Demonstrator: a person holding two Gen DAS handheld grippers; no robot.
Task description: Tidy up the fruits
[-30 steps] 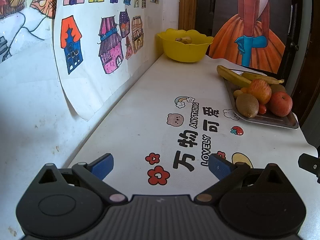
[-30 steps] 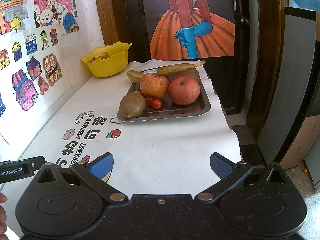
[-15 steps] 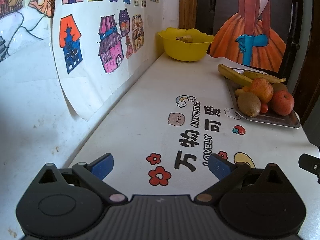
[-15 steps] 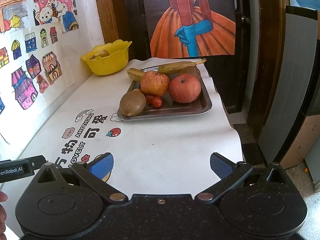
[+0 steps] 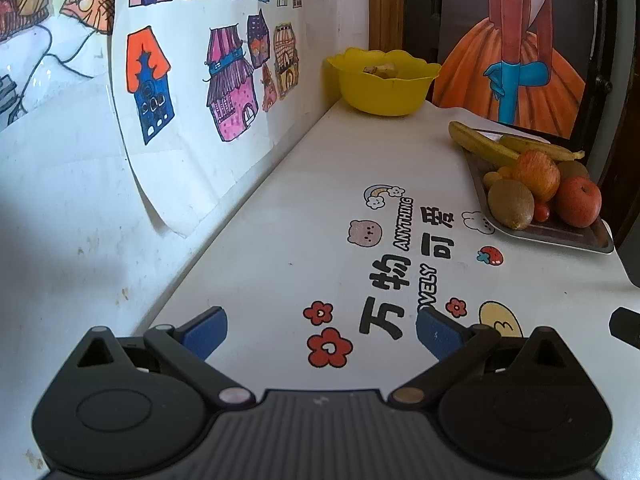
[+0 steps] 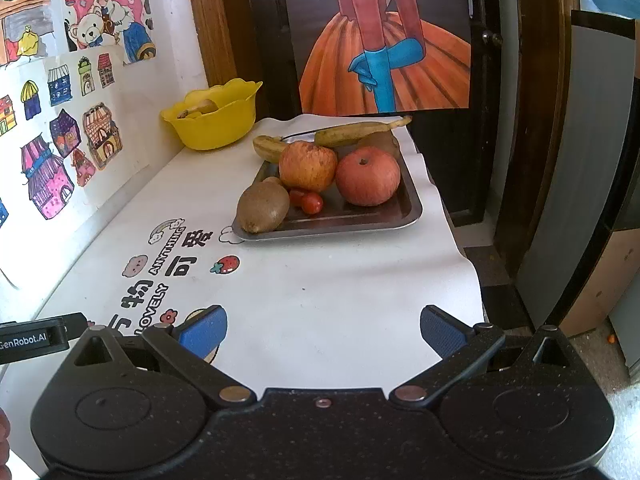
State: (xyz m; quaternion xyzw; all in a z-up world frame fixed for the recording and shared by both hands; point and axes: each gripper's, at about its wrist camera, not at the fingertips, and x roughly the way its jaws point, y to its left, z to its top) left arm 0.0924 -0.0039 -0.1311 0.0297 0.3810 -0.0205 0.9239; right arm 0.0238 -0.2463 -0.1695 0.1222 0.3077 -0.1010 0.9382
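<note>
Landmark: white table cover (image 6: 340,280) lying printed with cartoons and lettering.
House drawings (image 5: 224,92): hanging on the wall left of the cover.
Orange dress poster (image 6: 384,48): standing behind the cover's far end.
Door knob (image 6: 486,36): showing beside the poster.

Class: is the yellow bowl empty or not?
Not empty. The bowl holds one brownish item showing above its rim; what it is cannot be told.

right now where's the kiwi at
In the right wrist view the kiwi sits at the front left corner of the metal tray, just left of the cherry tomatoes and below the apple.
</note>
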